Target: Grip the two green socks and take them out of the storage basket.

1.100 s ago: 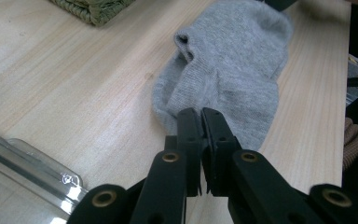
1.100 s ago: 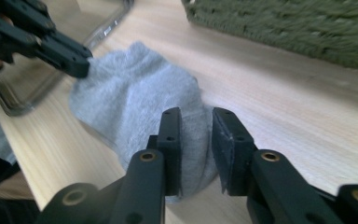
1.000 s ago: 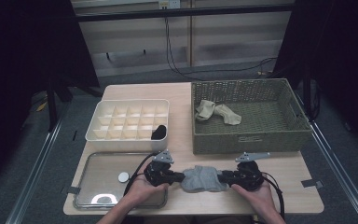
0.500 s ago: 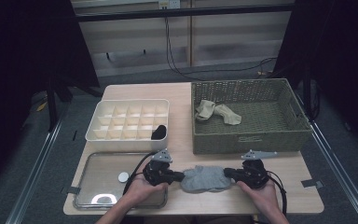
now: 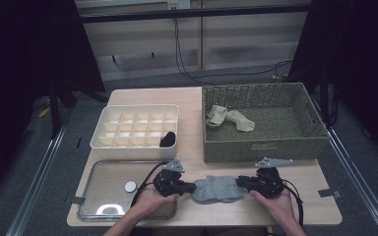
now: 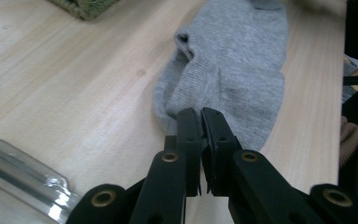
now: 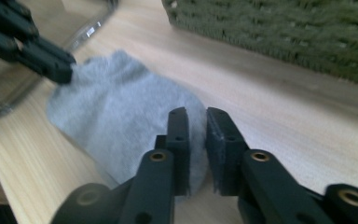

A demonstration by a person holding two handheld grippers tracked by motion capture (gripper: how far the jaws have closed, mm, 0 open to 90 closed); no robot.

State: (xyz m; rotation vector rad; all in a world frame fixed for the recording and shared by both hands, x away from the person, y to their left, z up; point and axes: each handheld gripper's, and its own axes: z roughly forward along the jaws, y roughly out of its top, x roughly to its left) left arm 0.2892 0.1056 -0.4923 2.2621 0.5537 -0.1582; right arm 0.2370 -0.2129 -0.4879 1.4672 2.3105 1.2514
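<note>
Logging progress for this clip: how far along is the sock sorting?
Done: one black sock sits in the divided box. In hand: the left gripper pinches the grey sock; the right gripper is at its other end. Left: two beige socks in the basket.

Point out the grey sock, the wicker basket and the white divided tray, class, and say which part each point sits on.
grey sock (image 5: pixel 218 189), high view, middle of the fabric.
wicker basket (image 5: pixel 263 148), high view, front wall.
white divided tray (image 5: pixel 133 146), high view, front rim.
</note>
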